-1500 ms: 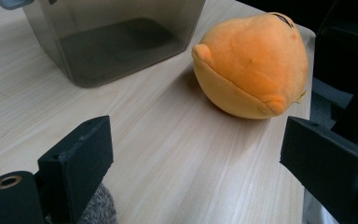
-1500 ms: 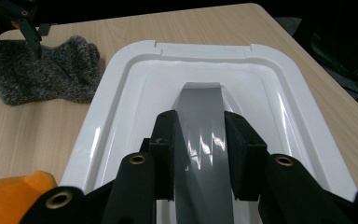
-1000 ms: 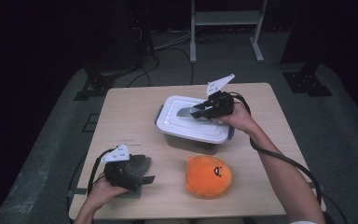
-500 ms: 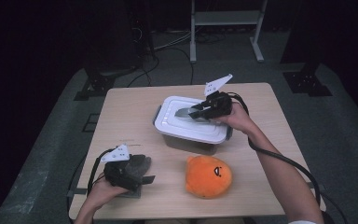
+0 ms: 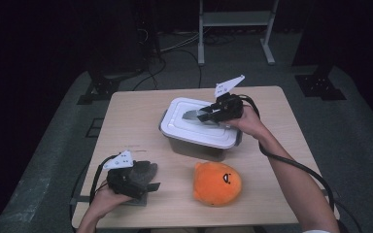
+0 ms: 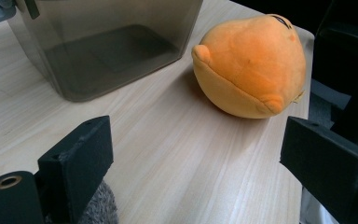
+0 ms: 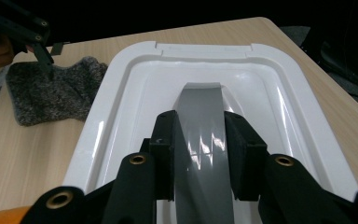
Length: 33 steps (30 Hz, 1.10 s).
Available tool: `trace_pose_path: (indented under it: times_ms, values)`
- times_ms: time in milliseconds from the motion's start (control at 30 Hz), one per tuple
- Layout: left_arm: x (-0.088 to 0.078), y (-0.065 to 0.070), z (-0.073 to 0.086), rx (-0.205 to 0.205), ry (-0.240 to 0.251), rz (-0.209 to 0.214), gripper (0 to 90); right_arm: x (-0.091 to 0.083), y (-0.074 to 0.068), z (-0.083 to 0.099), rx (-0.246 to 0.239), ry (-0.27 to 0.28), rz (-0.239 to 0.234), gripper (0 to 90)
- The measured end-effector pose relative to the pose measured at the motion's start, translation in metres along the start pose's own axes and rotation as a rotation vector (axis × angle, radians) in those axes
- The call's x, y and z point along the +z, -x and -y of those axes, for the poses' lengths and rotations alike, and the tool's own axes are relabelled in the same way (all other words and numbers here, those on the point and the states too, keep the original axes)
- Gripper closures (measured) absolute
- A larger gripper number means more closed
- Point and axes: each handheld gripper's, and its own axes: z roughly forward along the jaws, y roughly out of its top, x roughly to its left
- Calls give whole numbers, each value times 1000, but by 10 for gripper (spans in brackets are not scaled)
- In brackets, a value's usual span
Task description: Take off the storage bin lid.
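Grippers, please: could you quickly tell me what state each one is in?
Left gripper: open, holding nothing.
Right gripper: shut on the grey handle of the white lid.

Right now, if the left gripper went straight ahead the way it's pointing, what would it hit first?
Most likely the orange plush toy. The left gripper has open jaws aimed across bare table, with the toy ahead and slightly to one side and the grey box to the other. Depth is unclear, so it could slip between them.
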Motion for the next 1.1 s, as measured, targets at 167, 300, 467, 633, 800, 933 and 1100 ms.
trace_pose_path:
  times_ms: [167,300,467,633,800,933,1100]
  values:
    - [0,0,0,3,3,1,87,-19,-4,-5,-10,8,26,658]
    - [0,-1,0,-2,9,2,87,-40,-6,-4,-4,16,53,658]
    - [0,-2,0,-7,18,-4,76,-67,-13,1,-6,12,87,658]
    - [-1,-2,0,-4,25,-13,75,-88,-21,7,0,14,110,658]
    - [-3,-2,-1,0,31,-23,75,-108,-28,20,9,8,141,658]
    - [-5,-3,0,1,31,-30,70,-121,-33,30,24,-1,164,658]
    - [-5,-2,1,-4,35,-37,63,-136,-37,41,41,8,181,658]
